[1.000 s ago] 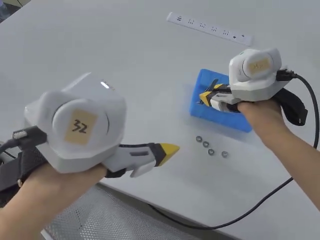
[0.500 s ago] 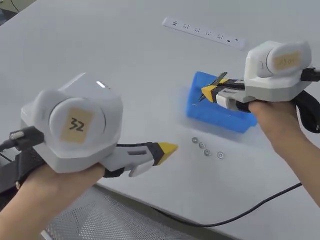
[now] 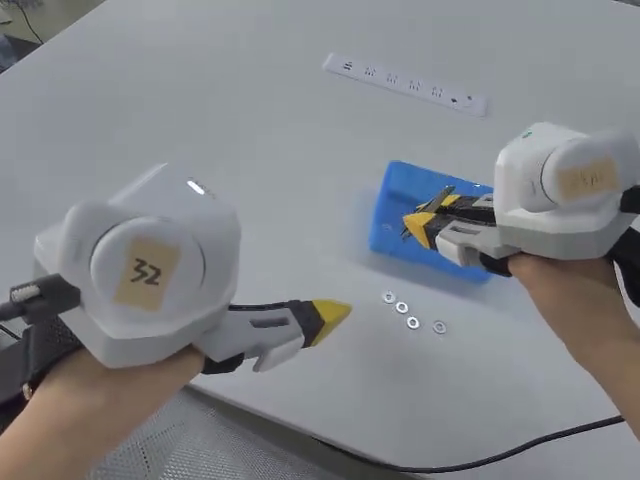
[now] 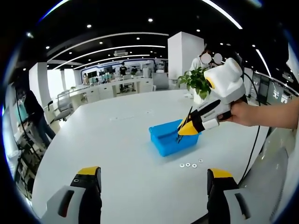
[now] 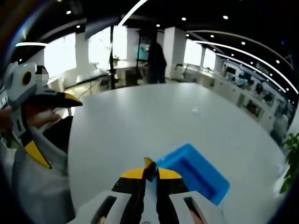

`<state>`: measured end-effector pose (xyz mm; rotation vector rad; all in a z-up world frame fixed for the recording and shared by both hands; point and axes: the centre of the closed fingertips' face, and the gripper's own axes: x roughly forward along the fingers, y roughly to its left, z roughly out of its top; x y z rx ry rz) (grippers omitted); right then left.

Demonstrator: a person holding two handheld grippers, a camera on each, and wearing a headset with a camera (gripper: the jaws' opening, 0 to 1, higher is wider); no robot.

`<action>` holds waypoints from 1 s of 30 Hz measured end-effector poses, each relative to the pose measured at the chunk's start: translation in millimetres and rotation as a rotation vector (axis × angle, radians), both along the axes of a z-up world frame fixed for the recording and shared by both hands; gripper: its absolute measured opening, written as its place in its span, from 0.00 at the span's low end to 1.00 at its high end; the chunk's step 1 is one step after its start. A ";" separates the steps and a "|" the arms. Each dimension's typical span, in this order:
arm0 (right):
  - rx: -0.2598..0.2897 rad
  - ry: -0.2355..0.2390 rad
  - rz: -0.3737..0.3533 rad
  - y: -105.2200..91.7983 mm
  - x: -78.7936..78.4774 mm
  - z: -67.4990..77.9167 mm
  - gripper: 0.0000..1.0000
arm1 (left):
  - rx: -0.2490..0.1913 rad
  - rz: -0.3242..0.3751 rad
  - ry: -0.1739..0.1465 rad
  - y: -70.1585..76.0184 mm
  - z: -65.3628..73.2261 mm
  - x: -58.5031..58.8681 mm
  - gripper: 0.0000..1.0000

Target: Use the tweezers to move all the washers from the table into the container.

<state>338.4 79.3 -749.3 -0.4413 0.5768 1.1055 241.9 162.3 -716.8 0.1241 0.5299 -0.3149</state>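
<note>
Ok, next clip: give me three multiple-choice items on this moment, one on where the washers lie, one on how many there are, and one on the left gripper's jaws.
1. Where do the washers lie?
A. inside the blue container
B. on the table, on the person's side of the container
C. stacked on the container's rim

2. How many washers are on the table?
A. two
B. four
C. seven

3. How do the left gripper's jaws stand?
A. wide apart, holding nothing
B. shut on the tweezers
C. shut on a washer

Answers: 1 B, the head view shows them in a row on bare table outside the container. 2 B, four rings can be counted there. 3 A, the left gripper view shows its jaws far apart; the tweezers sit in the right gripper.
</note>
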 end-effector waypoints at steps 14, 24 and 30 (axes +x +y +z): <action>-0.024 0.066 -0.018 -2.8 -17.0 -27.3 0.04 | 0.000 -0.007 -0.004 -3.5 -1.6 -1.2 0.96; -0.044 0.127 -0.022 -6.0 -23.3 -45.6 0.04 | 0.003 -0.013 -0.003 -4.9 -5.8 -2.1 0.95; -0.068 0.140 -0.013 -5.6 -22.3 -56.8 0.04 | -0.001 -0.017 0.009 -7.7 -7.4 -3.0 0.96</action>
